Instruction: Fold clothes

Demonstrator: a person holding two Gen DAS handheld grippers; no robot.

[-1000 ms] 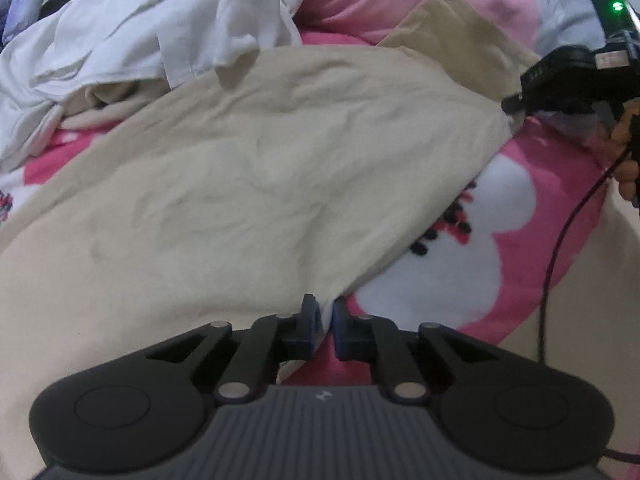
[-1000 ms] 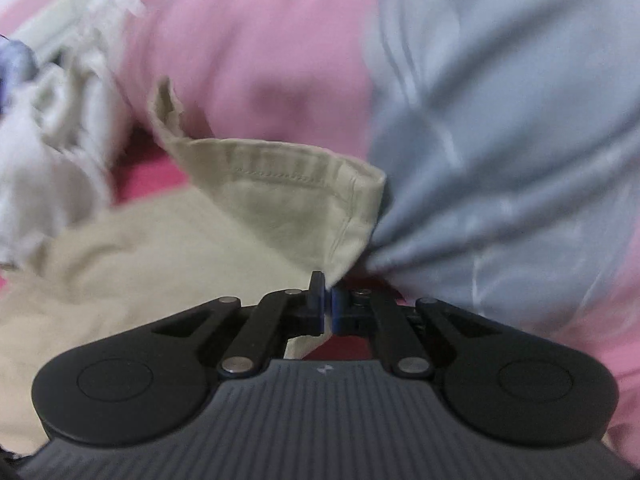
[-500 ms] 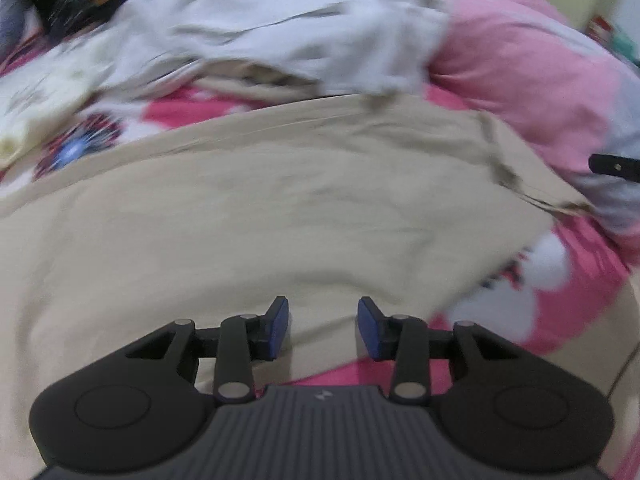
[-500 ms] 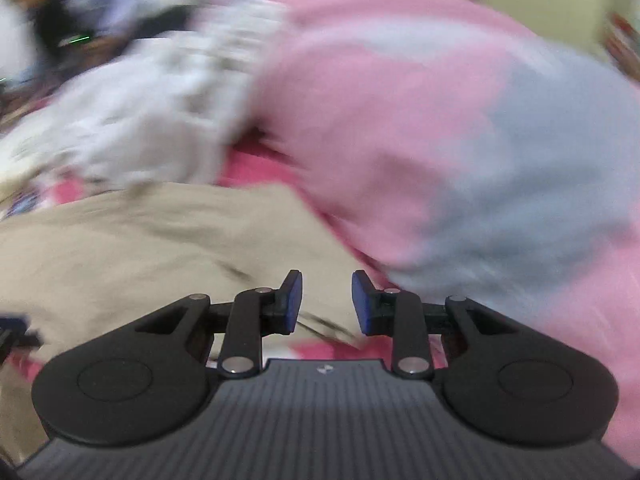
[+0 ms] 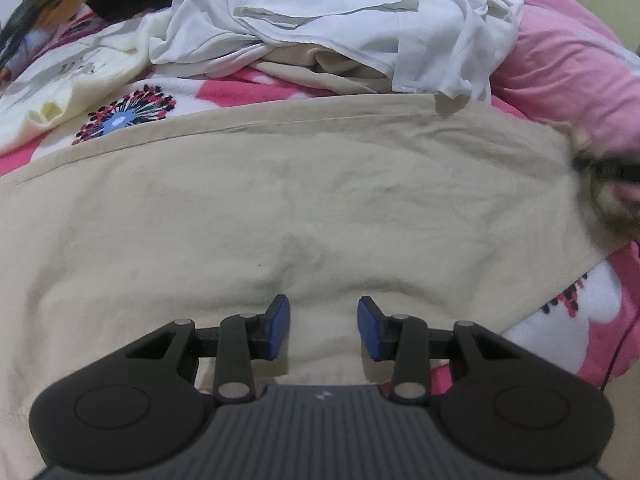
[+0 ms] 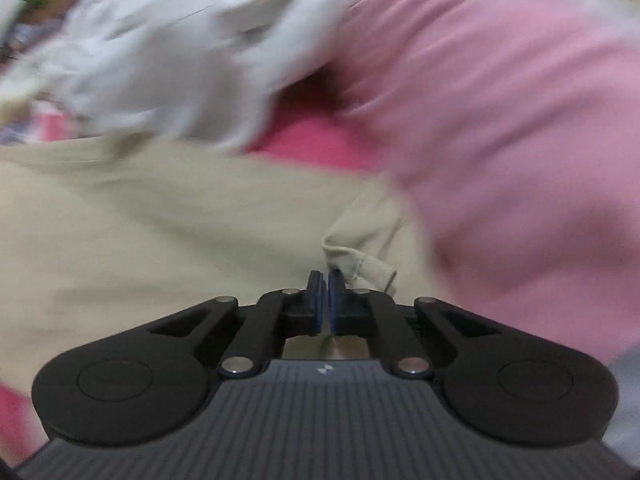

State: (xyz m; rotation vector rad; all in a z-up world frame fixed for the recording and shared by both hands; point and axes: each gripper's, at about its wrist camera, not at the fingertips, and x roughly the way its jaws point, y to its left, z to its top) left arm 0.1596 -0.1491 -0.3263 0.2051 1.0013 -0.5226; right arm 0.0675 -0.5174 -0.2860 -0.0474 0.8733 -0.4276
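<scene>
Lying flat, beige garment [image 5: 280, 200], left gripper [image 5: 323, 326] open above, right gripper [image 6: 325, 300] closed on its corner.

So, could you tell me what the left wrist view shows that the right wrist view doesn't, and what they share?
Only the left wrist view shows the open left gripper, its jaws just opened with nothing between them, over the floral blanket. Only the right wrist view shows the right gripper, just closed beside a beige hem corner; whether it pinches cloth is unclear. Both show the beige garment, white clothes and pink fabric.
</scene>
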